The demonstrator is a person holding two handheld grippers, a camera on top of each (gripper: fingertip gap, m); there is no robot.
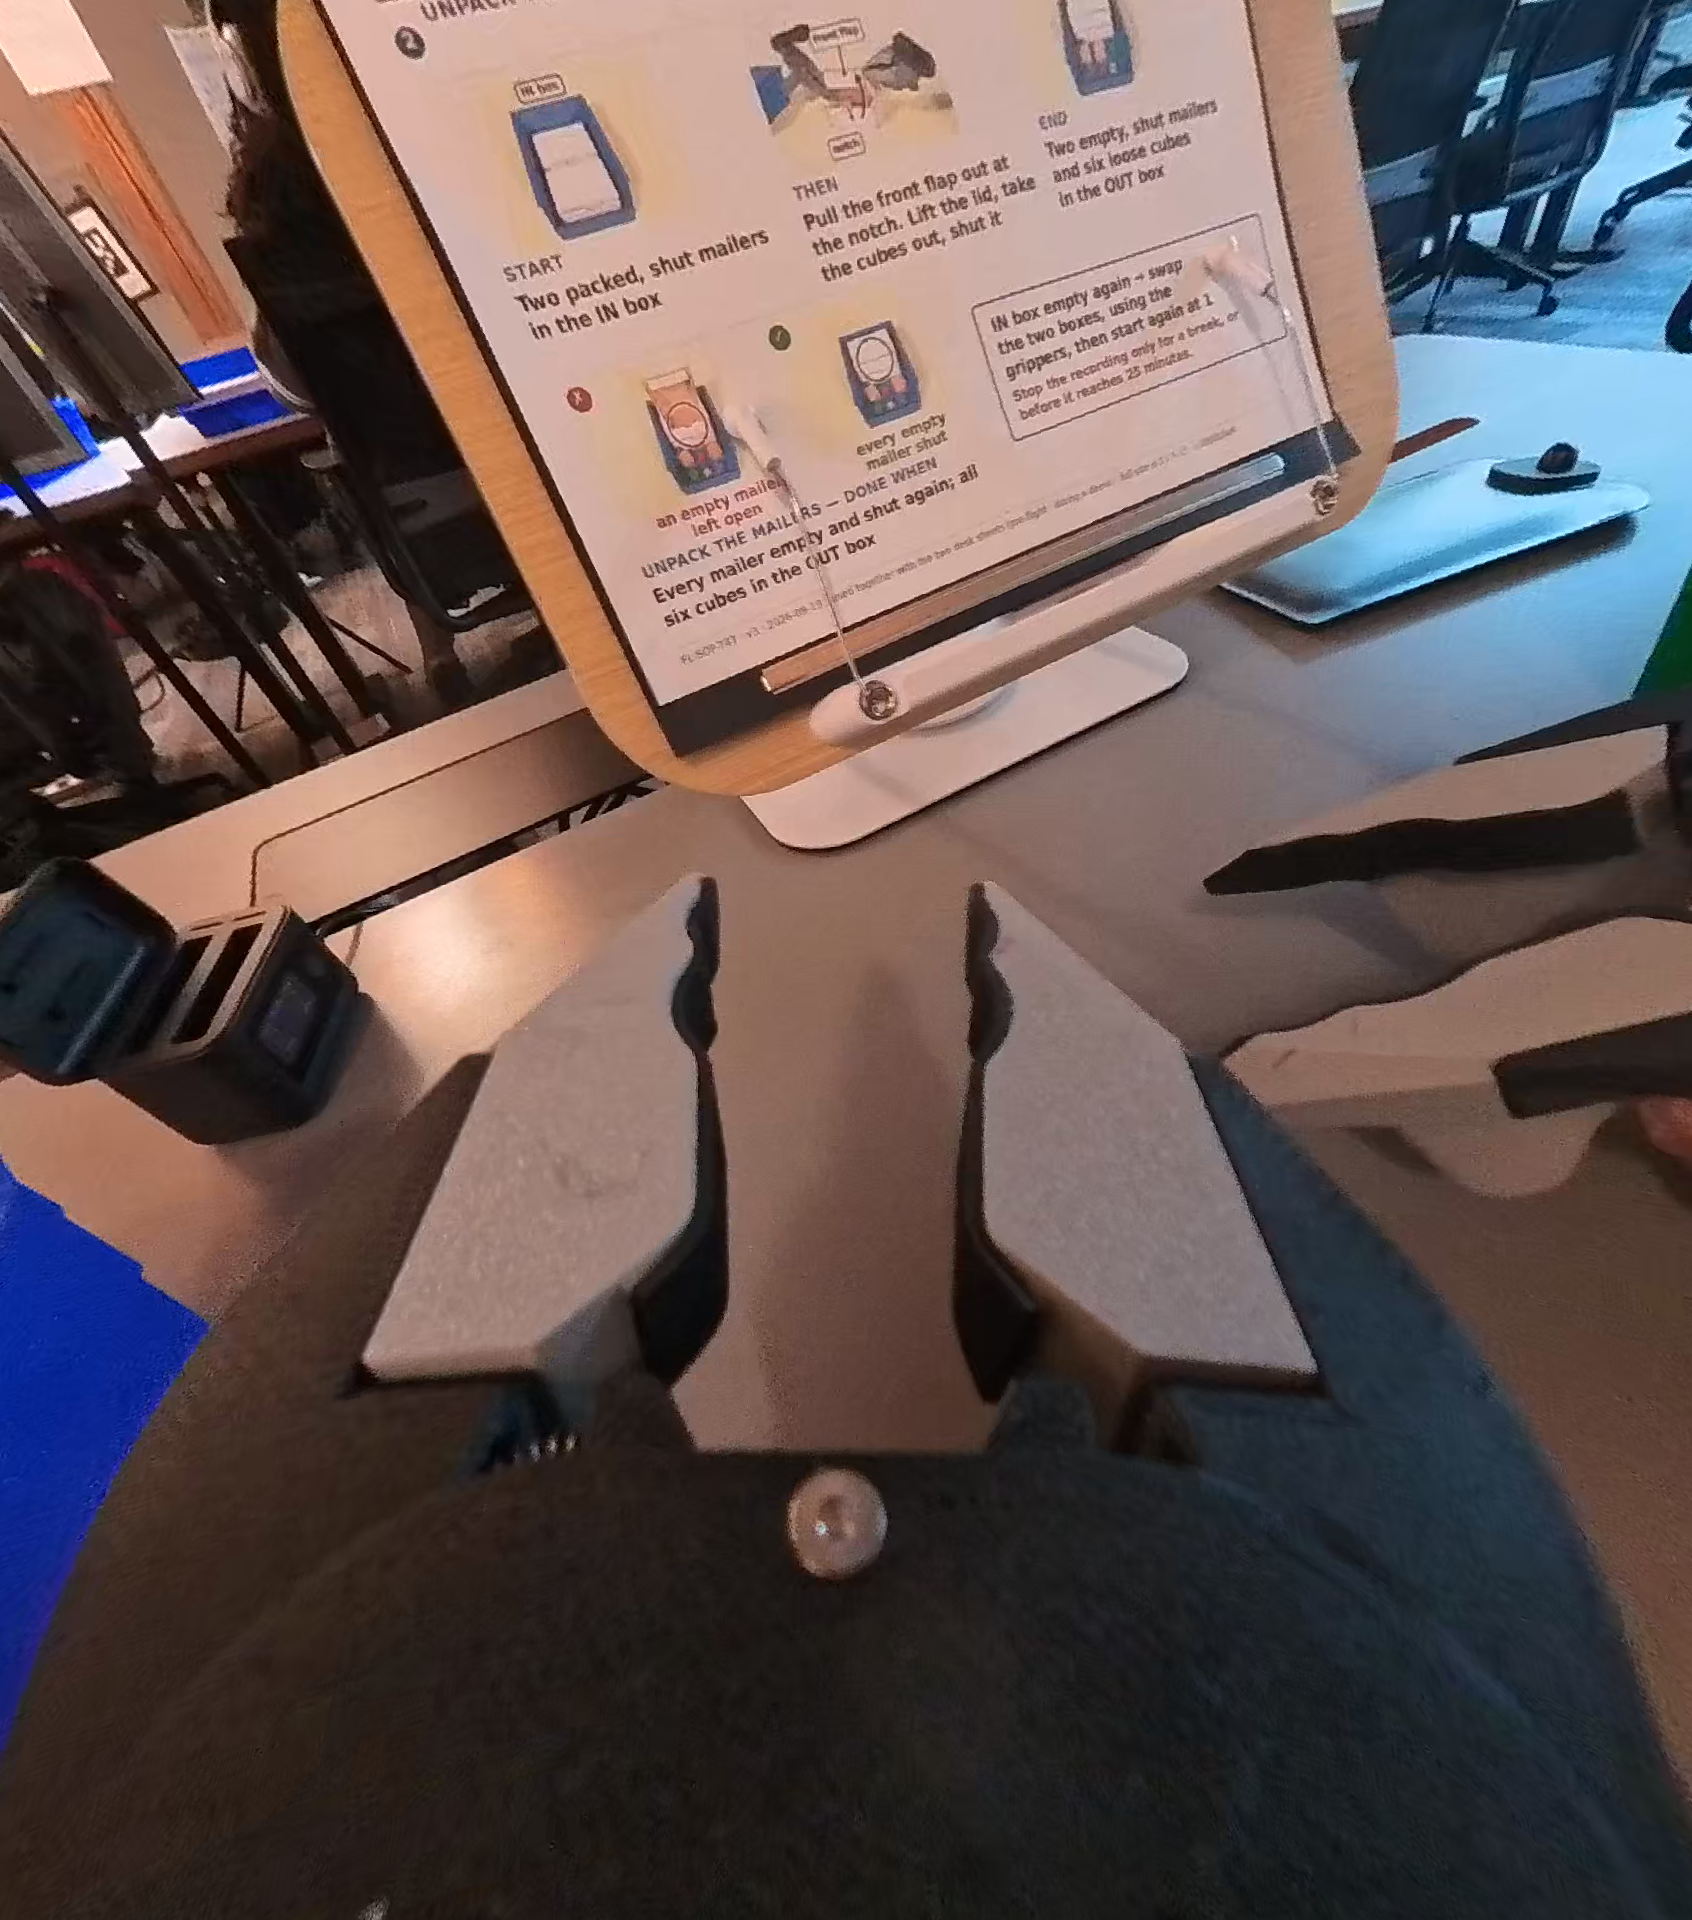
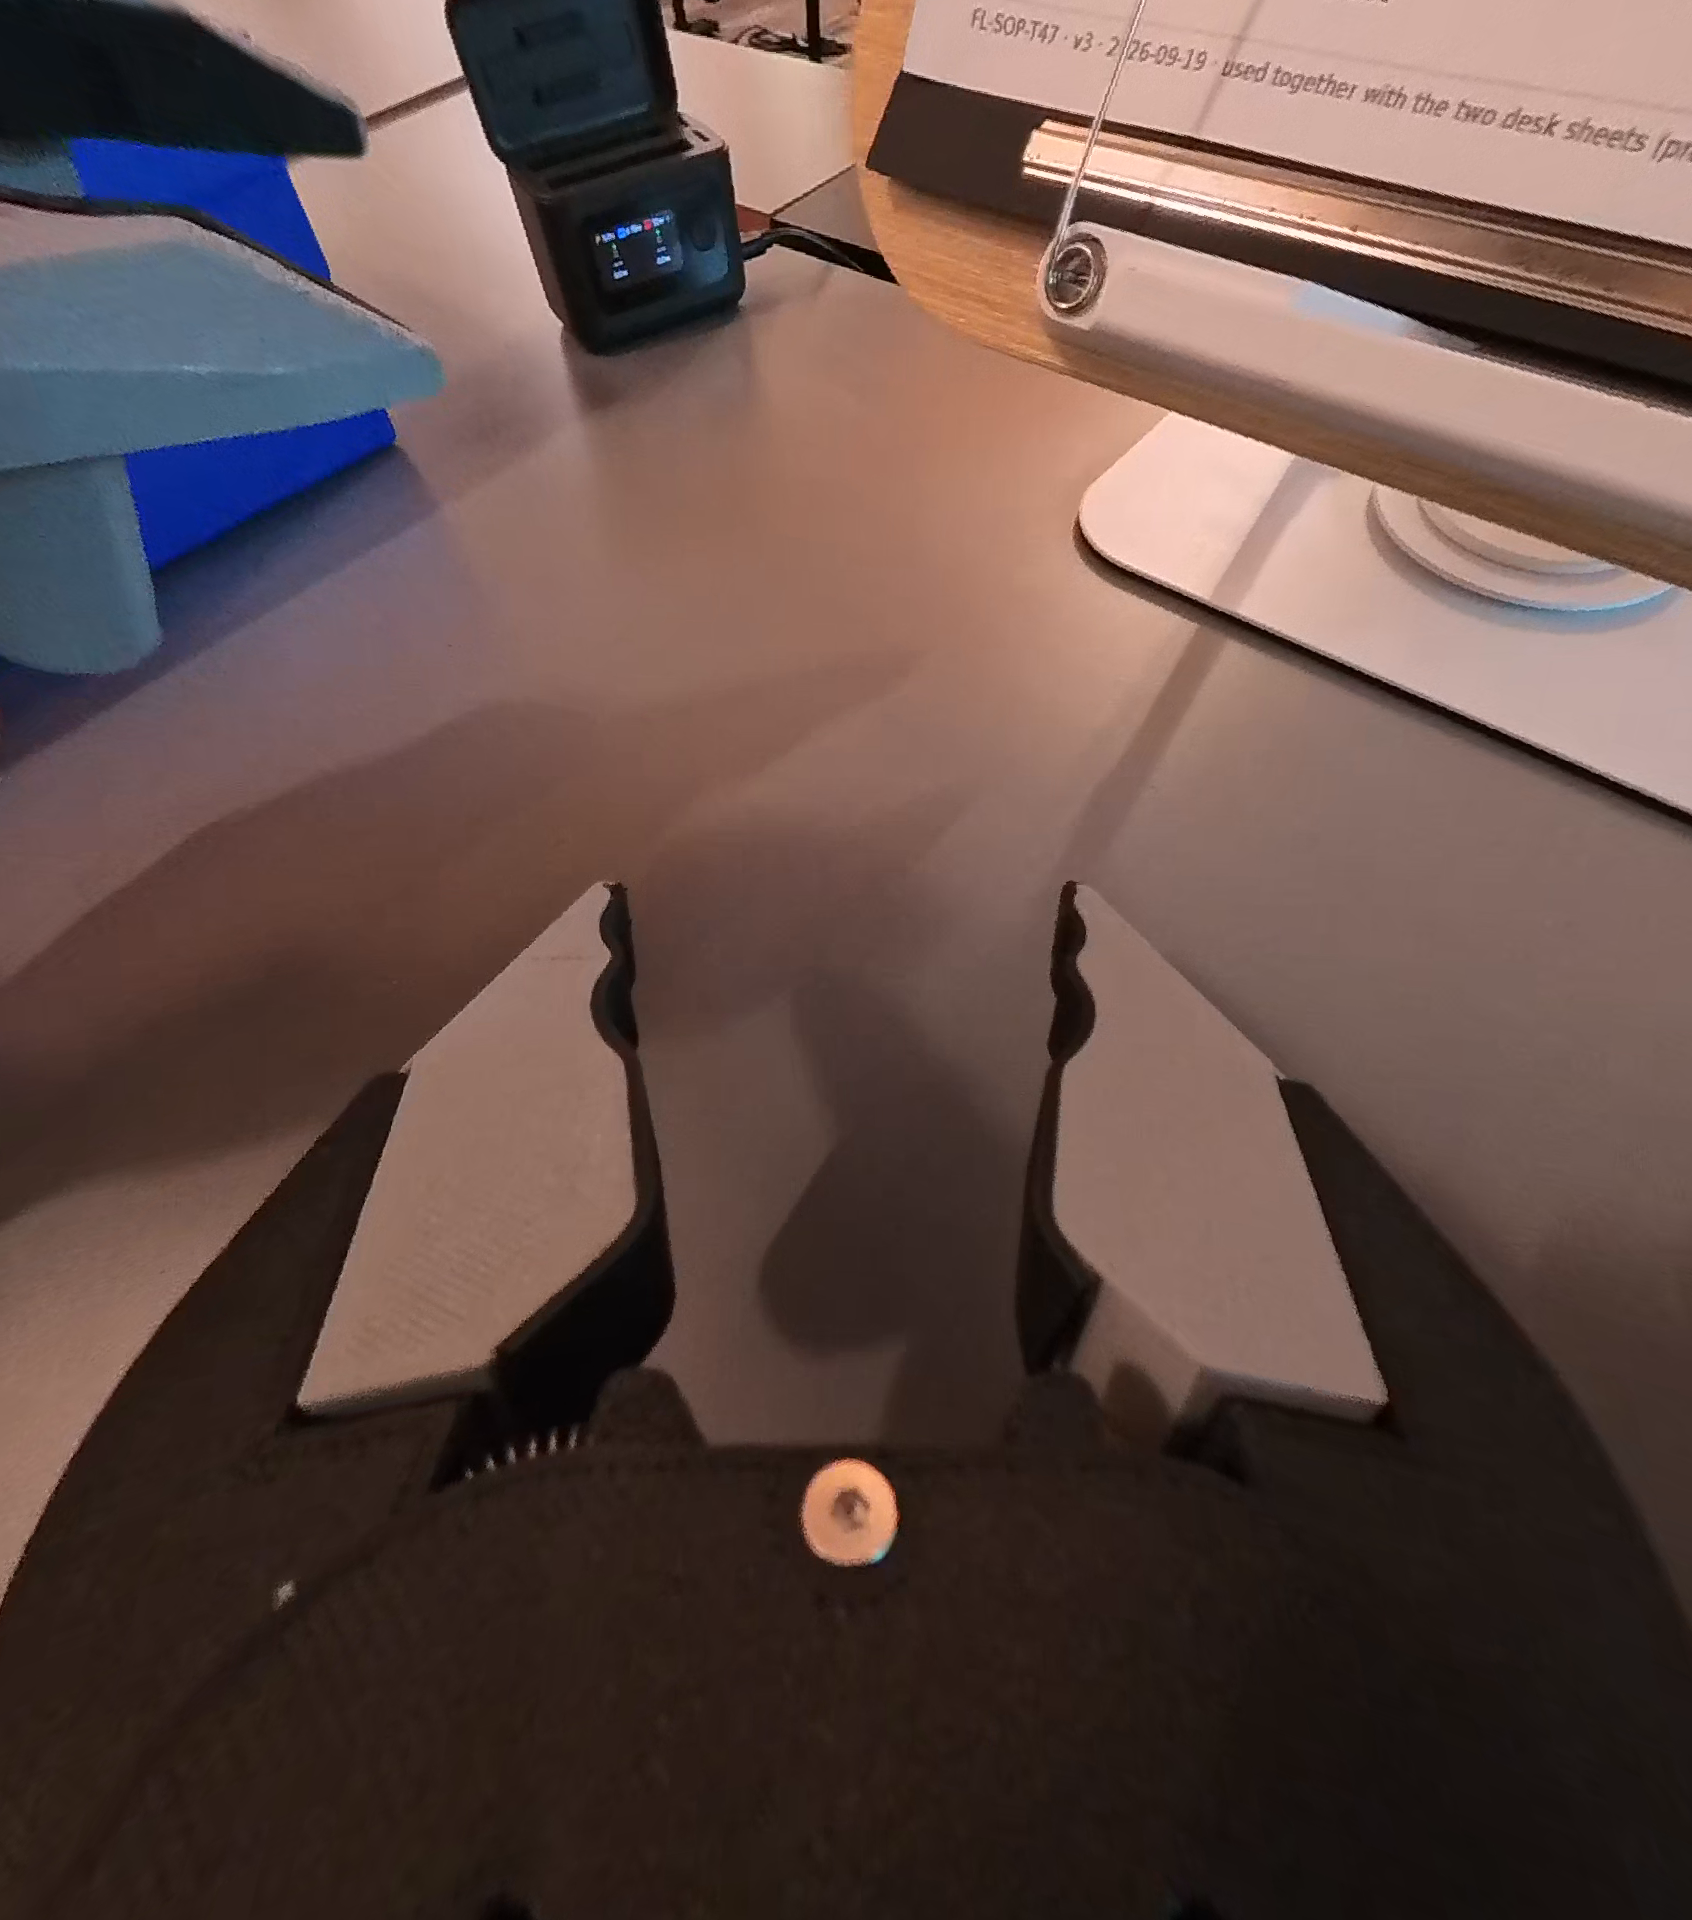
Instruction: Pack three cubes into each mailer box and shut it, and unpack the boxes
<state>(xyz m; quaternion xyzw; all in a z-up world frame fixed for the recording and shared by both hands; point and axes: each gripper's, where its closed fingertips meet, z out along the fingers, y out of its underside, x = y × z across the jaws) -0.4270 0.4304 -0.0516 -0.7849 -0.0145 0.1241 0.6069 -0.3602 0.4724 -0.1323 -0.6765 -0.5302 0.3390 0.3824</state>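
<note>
Over bare grey desk (image 2: 821, 582) we hold both left gripper (image 1: 842, 904) and right gripper (image 2: 837, 904) released and empty, so we should swing toward the blue bin (image 1: 0, 1351) squarely.

Charger case (image 1: 167, 997) left of stand (image 1: 967, 727)
</note>
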